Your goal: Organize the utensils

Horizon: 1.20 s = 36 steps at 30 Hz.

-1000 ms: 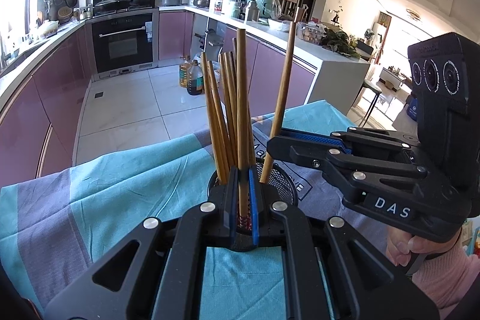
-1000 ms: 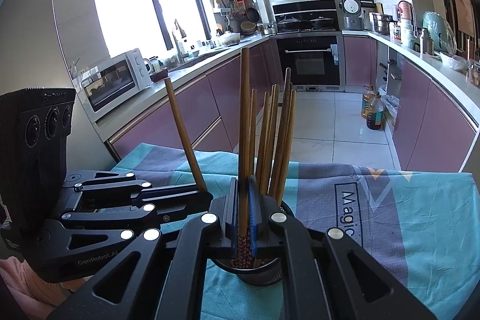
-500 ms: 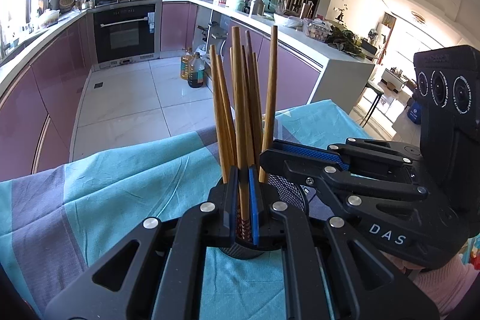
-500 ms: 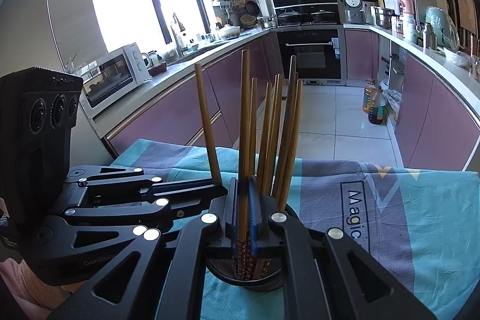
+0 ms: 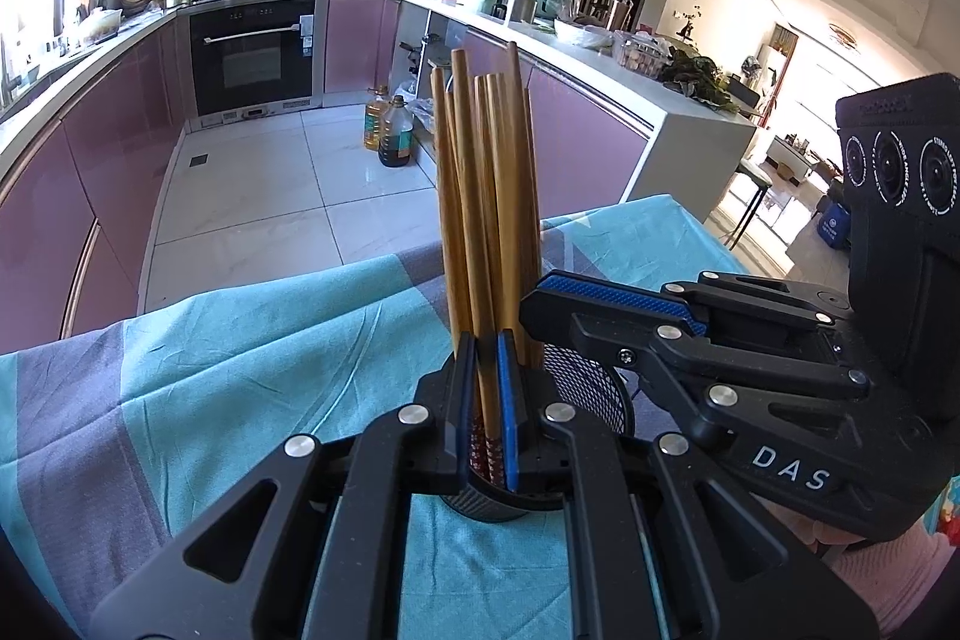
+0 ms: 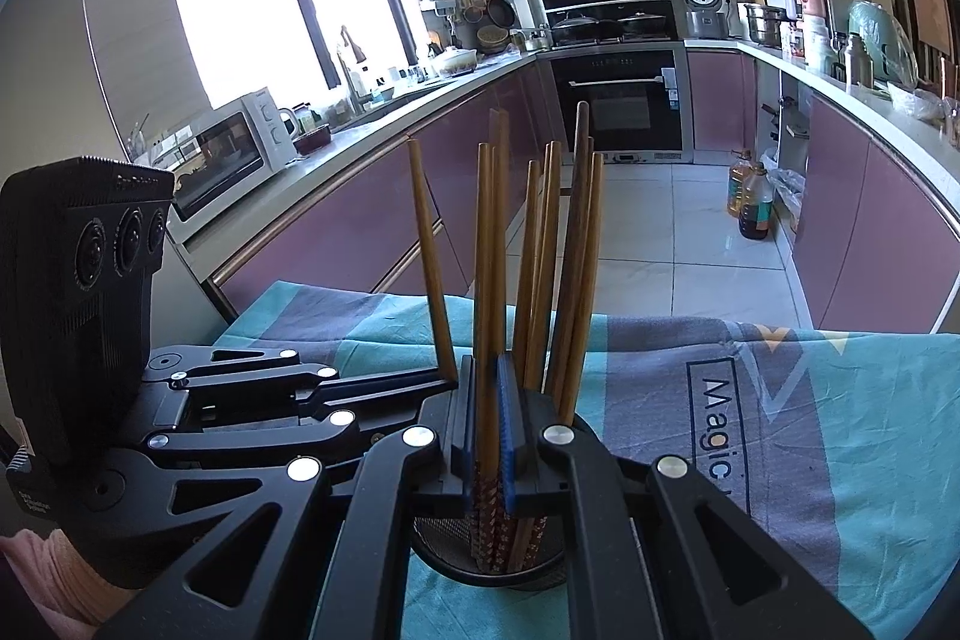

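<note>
A black mesh holder [image 5: 591, 388] [image 6: 480, 577] stands on the teal and grey cloth with several brown chopsticks upright in it. My left gripper [image 5: 486, 361] is shut on one chopstick [image 5: 471, 196], whose patterned lower end sits inside the holder. My right gripper [image 6: 486, 376] is shut on another chopstick [image 6: 485, 244], also down in the holder. Each gripper shows in the other's view: the right gripper [image 5: 534, 295] reaches in from the right, the left gripper [image 6: 447, 388] from the left with its chopstick [image 6: 429, 250] leaning slightly.
The cloth [image 5: 240, 370] [image 6: 810, 400] covers the table, whose far edge drops to a tiled kitchen floor. Purple cabinets, an oven [image 6: 618, 100] and oil bottles [image 5: 390, 130] lie beyond. A pink sleeve [image 5: 888, 568] shows behind the right gripper.
Both held chopsticks have sunk deeper into the holder and drawn in to the bundle. The left gripper came down and closer to the holder; the right gripper's chopstick stands more upright.
</note>
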Each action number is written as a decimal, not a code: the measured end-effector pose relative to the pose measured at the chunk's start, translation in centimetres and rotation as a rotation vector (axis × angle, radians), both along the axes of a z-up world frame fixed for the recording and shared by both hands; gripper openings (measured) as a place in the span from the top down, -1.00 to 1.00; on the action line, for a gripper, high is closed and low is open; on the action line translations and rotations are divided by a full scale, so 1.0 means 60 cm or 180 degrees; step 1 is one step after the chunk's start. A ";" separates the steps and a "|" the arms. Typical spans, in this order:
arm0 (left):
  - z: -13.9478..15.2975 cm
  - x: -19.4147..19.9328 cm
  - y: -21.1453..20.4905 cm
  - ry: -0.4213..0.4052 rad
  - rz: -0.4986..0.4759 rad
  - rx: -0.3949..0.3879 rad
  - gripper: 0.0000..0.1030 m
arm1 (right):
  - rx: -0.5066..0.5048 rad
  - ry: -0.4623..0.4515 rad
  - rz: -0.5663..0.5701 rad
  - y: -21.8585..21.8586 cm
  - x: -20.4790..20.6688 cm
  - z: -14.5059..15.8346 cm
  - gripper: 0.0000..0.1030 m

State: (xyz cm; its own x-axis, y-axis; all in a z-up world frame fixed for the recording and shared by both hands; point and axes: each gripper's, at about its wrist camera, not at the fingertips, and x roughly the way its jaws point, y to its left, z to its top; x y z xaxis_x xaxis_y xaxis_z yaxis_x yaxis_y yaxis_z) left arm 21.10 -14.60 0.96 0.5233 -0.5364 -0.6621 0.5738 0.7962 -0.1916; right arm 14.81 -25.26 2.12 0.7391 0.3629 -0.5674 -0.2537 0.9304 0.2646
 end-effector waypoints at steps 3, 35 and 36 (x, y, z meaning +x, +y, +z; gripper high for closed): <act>-0.002 -0.006 0.003 -0.0030 0.0004 0.0016 0.85 | 0.0010 -0.0001 0.0001 0.001 -0.002 0.000 0.85; 0.052 -0.238 0.205 -0.1345 0.1273 -0.0061 -0.89 | -0.0358 -0.0840 -0.0384 0.041 -0.164 0.000 -0.87; 0.053 -0.244 0.212 -0.1358 0.1309 -0.0071 -0.89 | -0.0374 -0.0860 -0.0402 0.043 -0.168 0.000 -0.87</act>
State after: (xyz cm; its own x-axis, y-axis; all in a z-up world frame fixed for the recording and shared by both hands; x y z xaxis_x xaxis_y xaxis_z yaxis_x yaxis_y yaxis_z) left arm 6.47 -1.91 4.15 0.9086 -0.2447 -0.3384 0.2491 0.9680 -0.0312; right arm 4.71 -22.67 2.13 0.9038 0.2024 -0.3772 -0.1808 0.9792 0.0922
